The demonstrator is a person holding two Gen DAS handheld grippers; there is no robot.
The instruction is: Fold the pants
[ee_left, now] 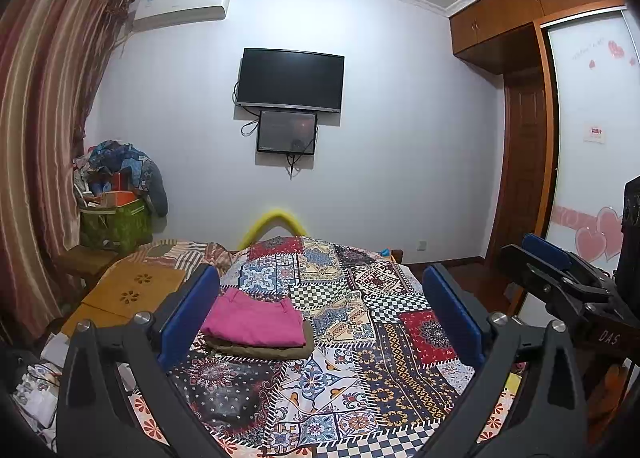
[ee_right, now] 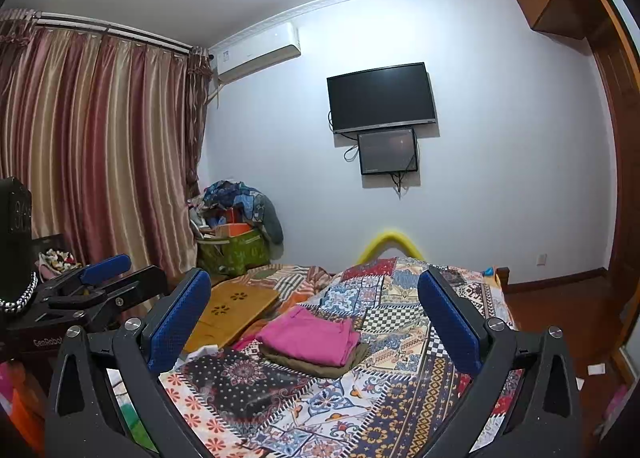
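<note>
Already folded: pink pants [ee_left: 256, 320] stacked on olive garment [ee_left: 264, 350], lower centre-left of frame, on patchwork bed [ee_left: 400, 378]. Left gripper [ee_left: 320, 314] and right gripper [ee_right: 314, 322] fingers wide apart, empty. Risk: careless pass could snag stack, undoing fold.

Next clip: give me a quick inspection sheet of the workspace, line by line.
Surface: patchwork bedspread, mostly flat.
Job's things: pink pants folded, stacked on a folded olive garment.
Clutter: wooden board at the bed's left; laundry pile on a green box in the corner.
Grippers: left claw open, holding nothing; right claw open, holding nothing; both raised over the bed.
Cables: dangling below the wall TV.
Surroundings: curtains, air conditioner, wardrobe.
</note>
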